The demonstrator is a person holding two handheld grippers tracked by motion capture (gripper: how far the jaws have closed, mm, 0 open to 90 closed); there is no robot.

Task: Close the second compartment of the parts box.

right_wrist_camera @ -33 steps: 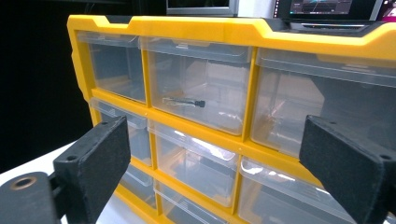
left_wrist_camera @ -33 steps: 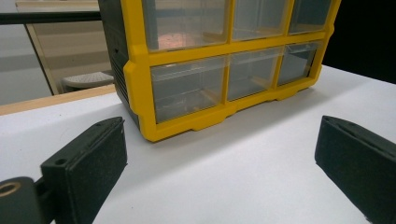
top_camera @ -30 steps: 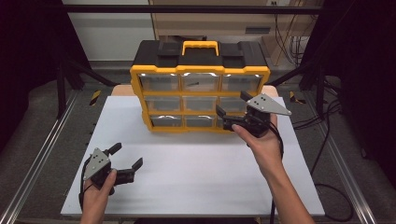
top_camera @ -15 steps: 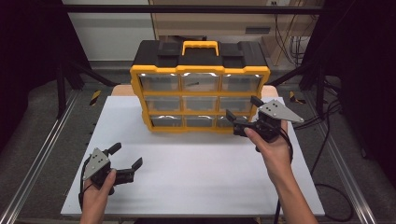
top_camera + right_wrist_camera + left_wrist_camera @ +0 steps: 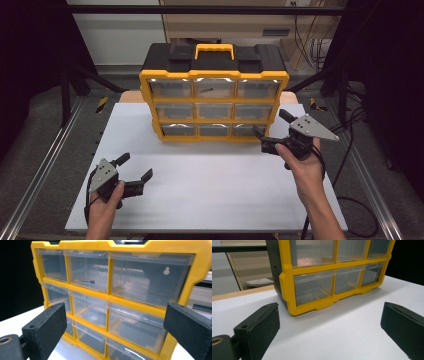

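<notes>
A yellow and black drawer organiser (image 5: pixel 214 95) is stood upright at the far middle of the white table (image 5: pixel 210 180), its clear drawers facing the person. The right gripper (image 5: pixel 272 131) is held just beside the organiser's lower right corner, jaws spread wide with nothing between them; contact with the frame cannot be made out from the high view. In the right gripper view a small dark item, possibly a screw (image 5: pixel 85 281), is seen in the top middle drawer. The left gripper (image 5: pixel 136 172) is held near the table's front left, well apart from the organiser, jaws wide and empty.
</notes>
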